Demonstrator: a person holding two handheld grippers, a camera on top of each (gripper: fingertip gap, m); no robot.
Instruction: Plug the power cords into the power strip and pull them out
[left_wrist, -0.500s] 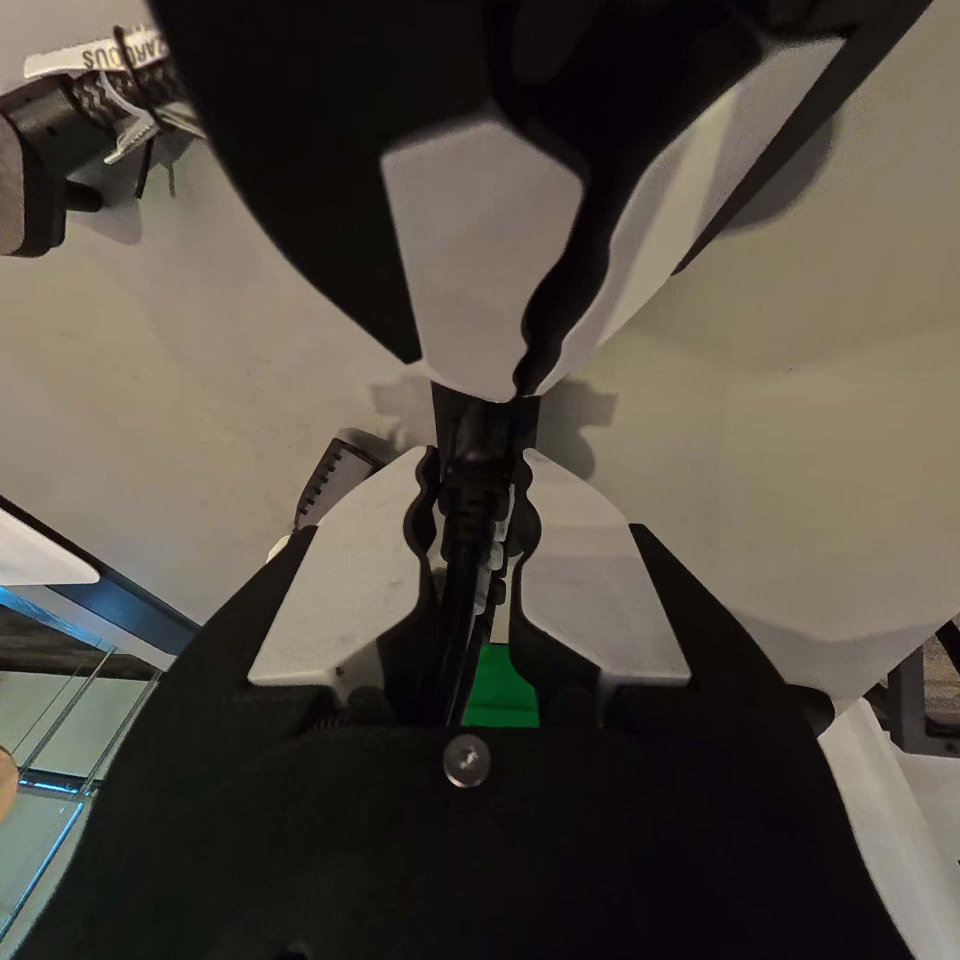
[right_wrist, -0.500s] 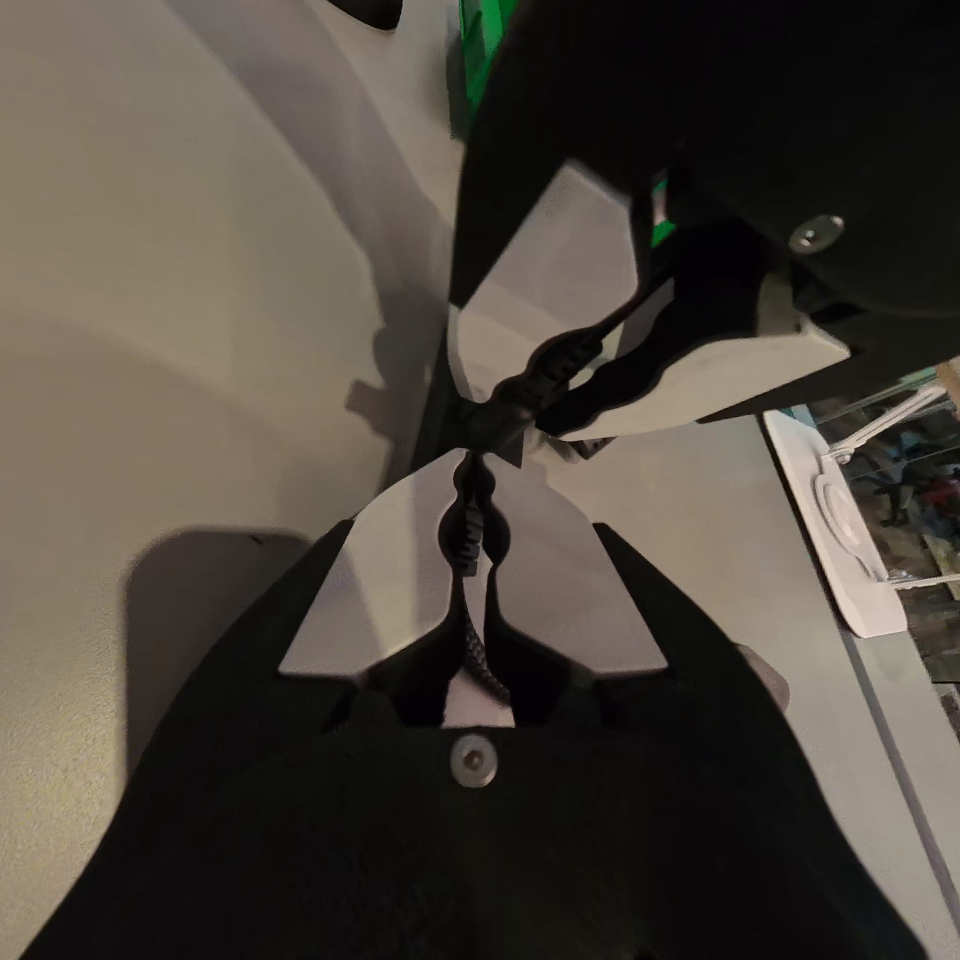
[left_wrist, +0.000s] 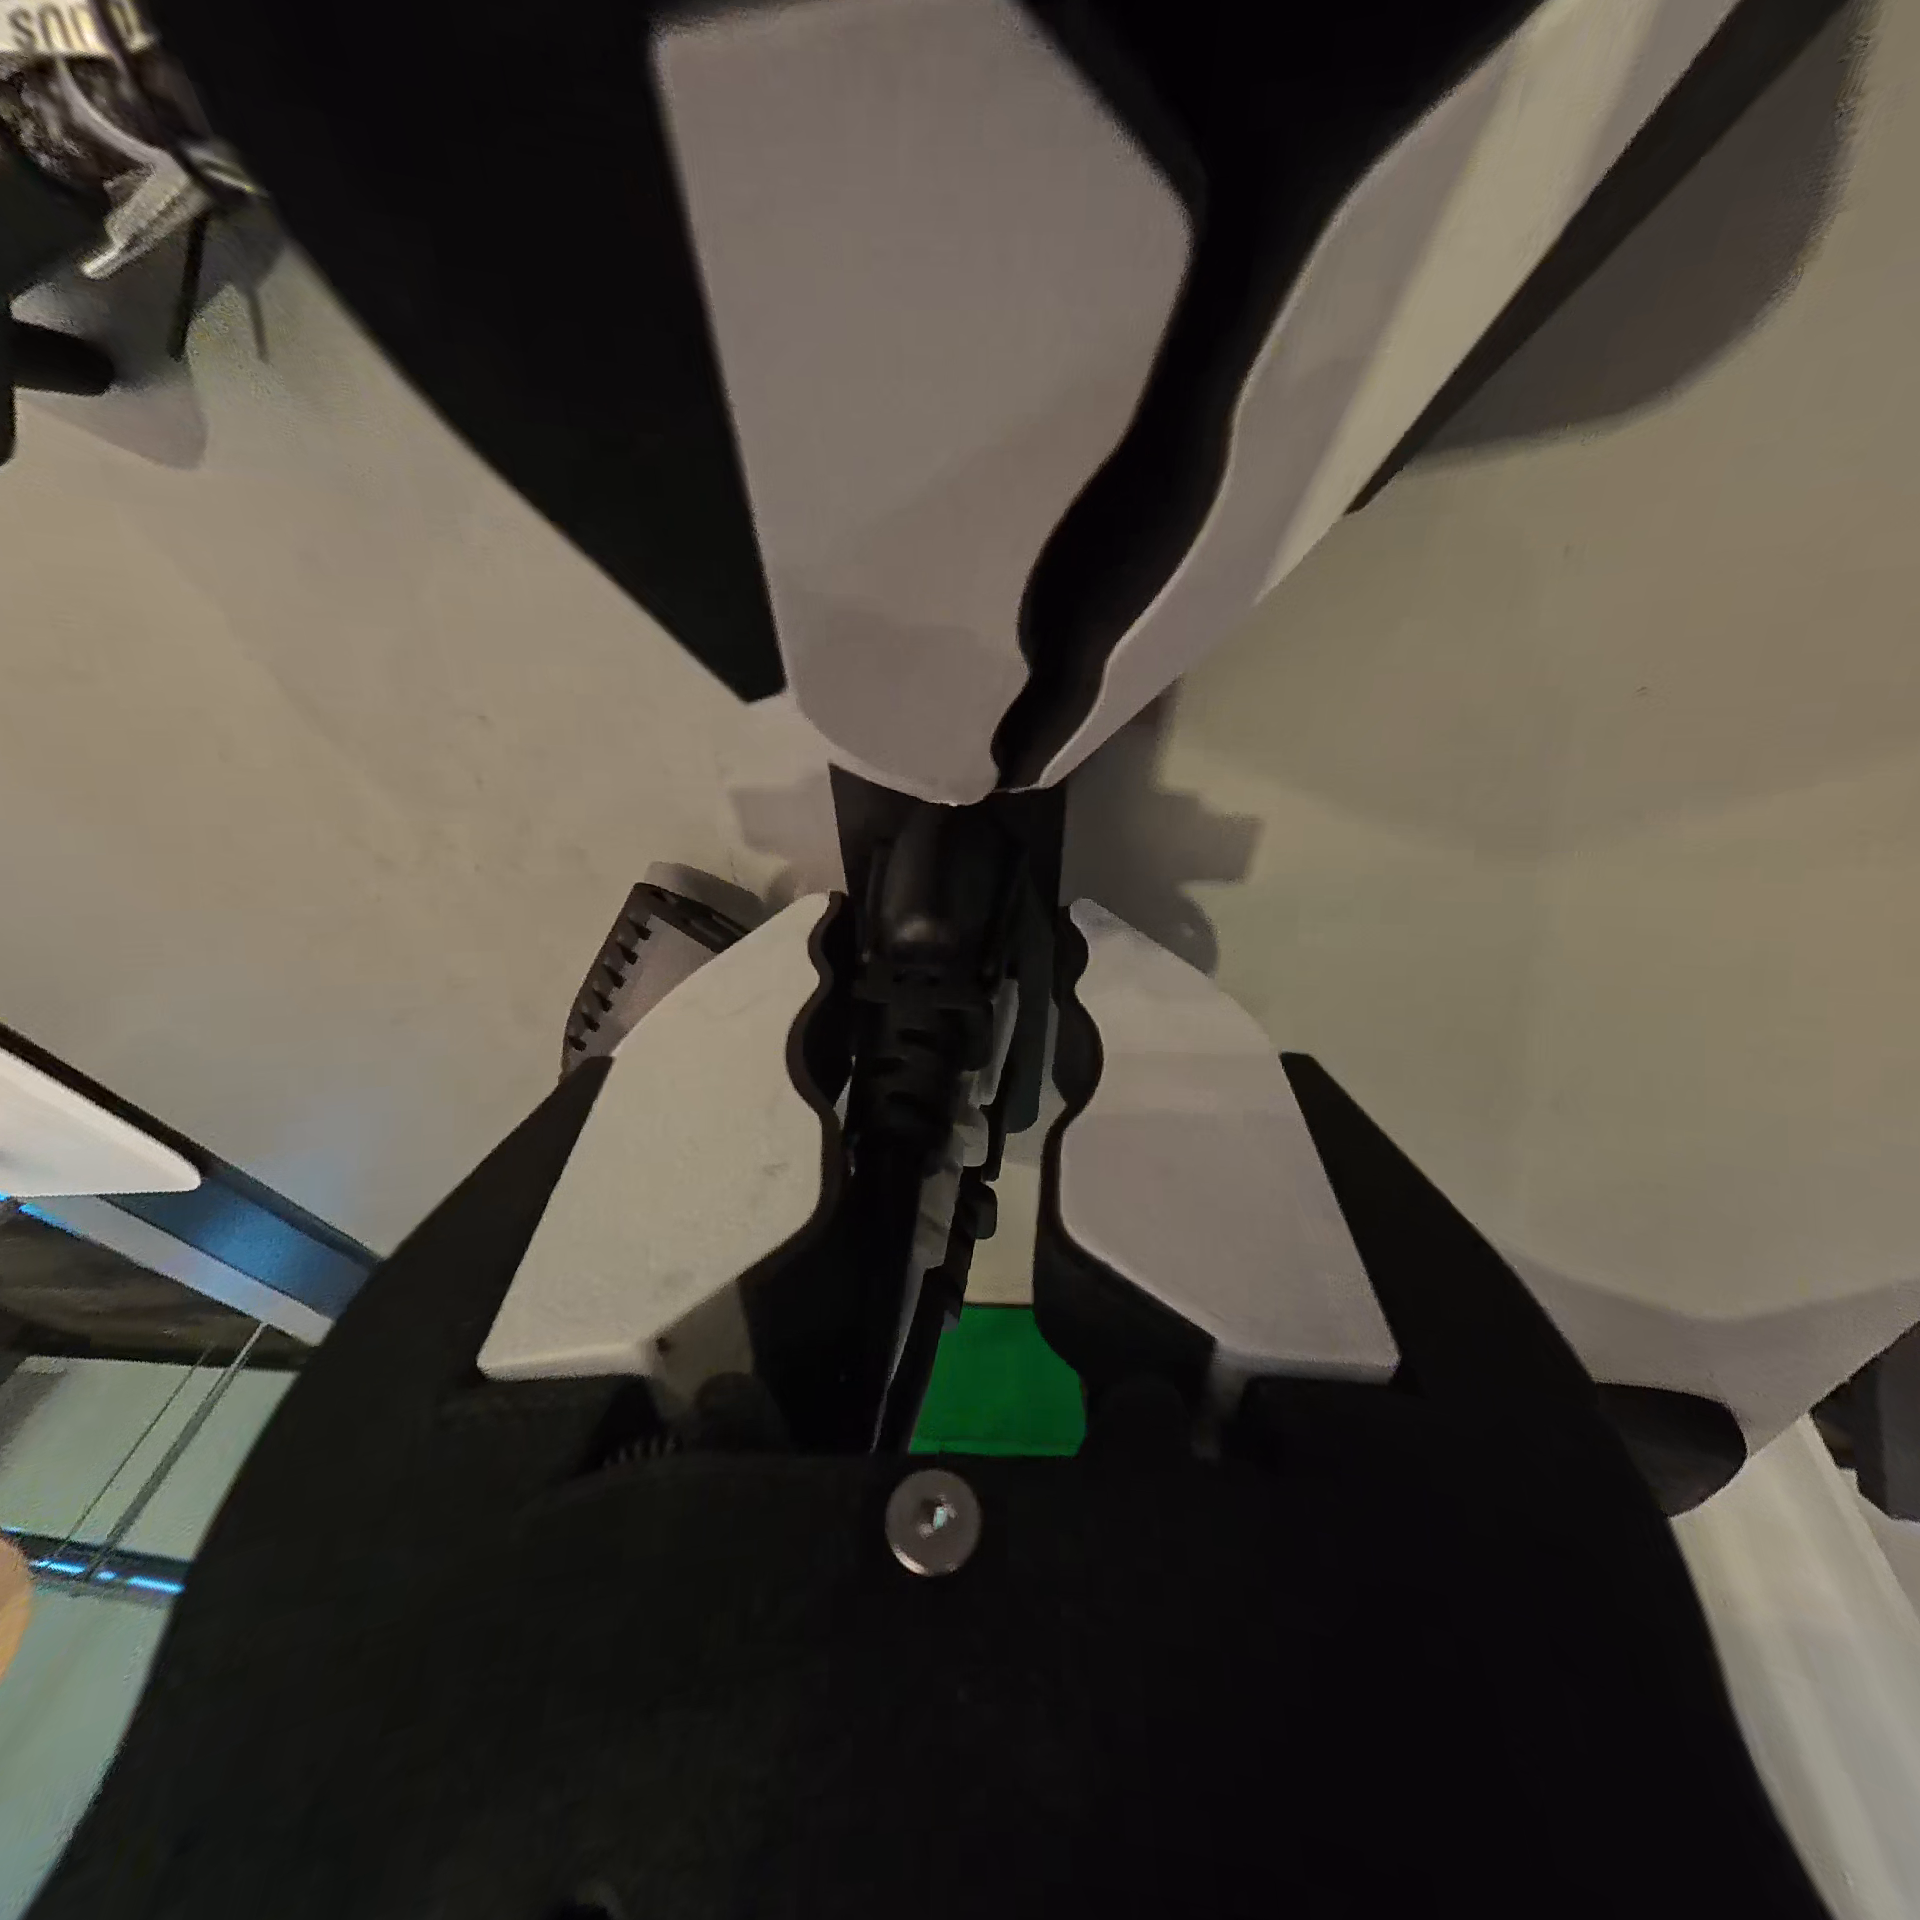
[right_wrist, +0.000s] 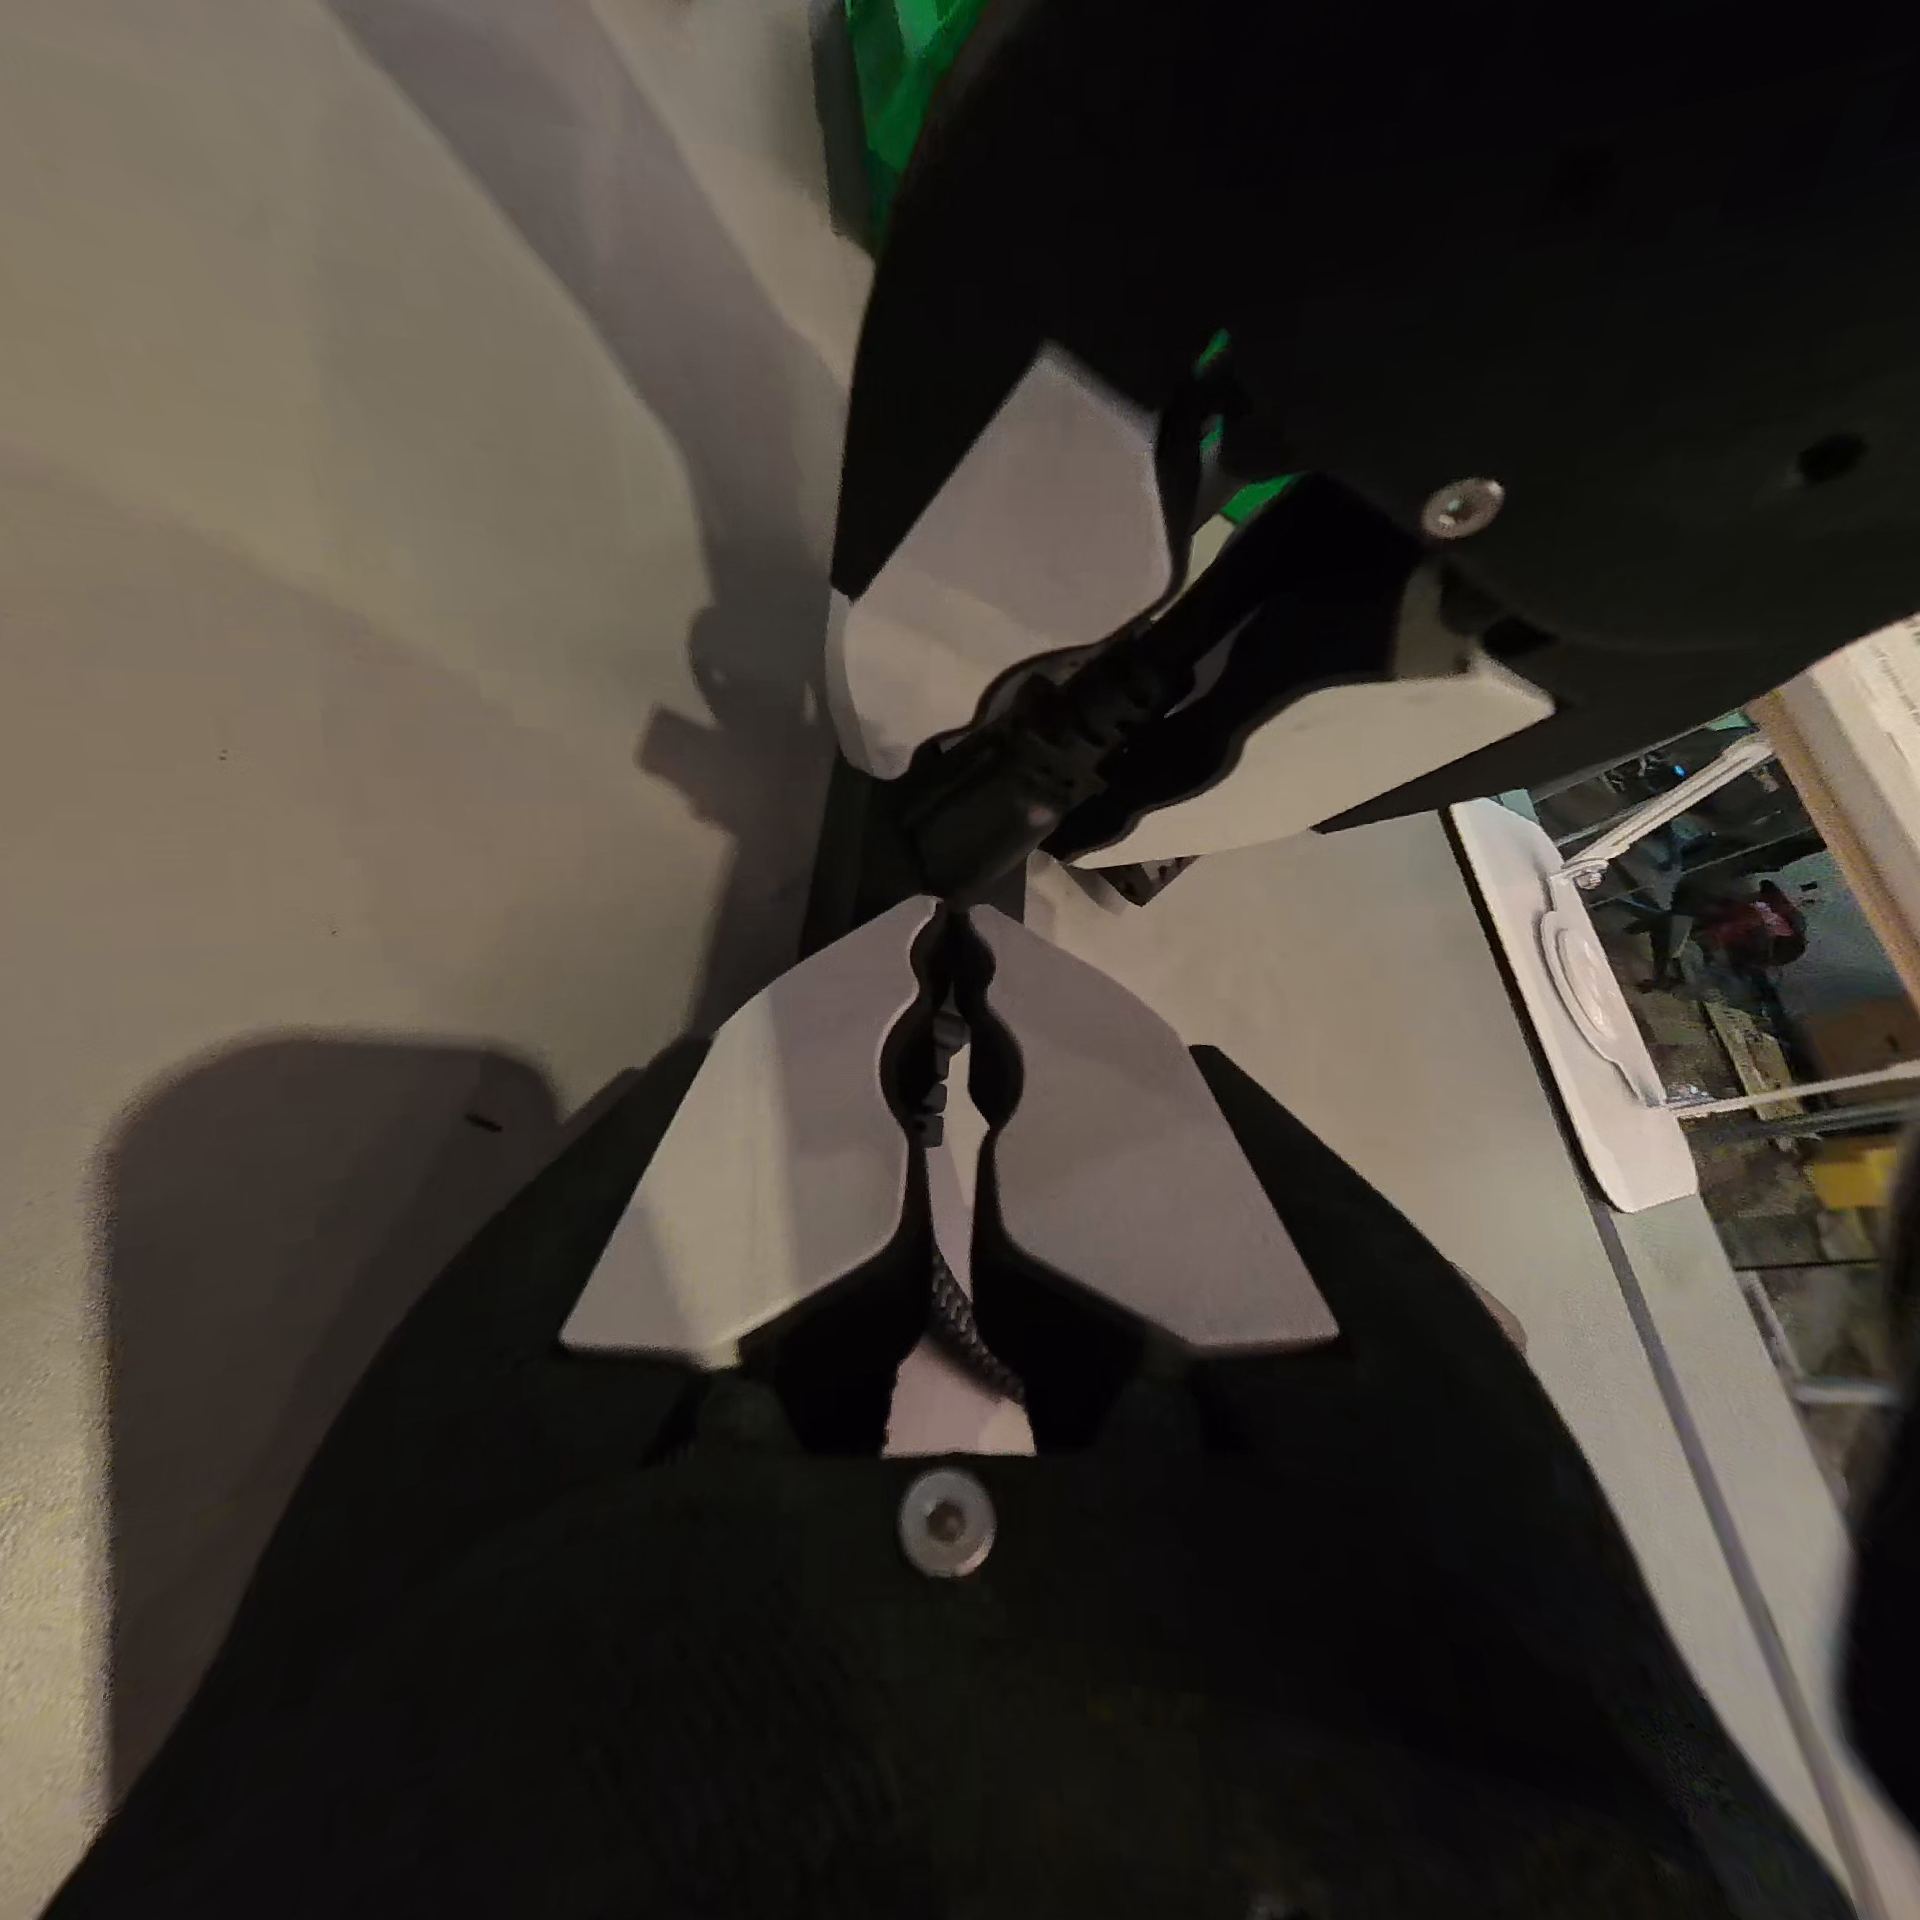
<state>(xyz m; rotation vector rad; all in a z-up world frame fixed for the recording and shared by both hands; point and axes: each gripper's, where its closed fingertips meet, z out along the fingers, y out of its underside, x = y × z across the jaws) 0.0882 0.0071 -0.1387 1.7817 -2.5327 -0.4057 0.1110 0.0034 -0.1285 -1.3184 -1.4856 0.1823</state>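
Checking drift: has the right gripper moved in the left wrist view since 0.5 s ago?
Yes, slightly. Against the near-steady ridged grey part, the right gripper keeps its tips at the black plug, but its body has swung nearer the camera.

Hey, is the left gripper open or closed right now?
Closed. In its own wrist view the left gripper has both white fingers pressed against the ribbed neck of a black power cord that runs between them.
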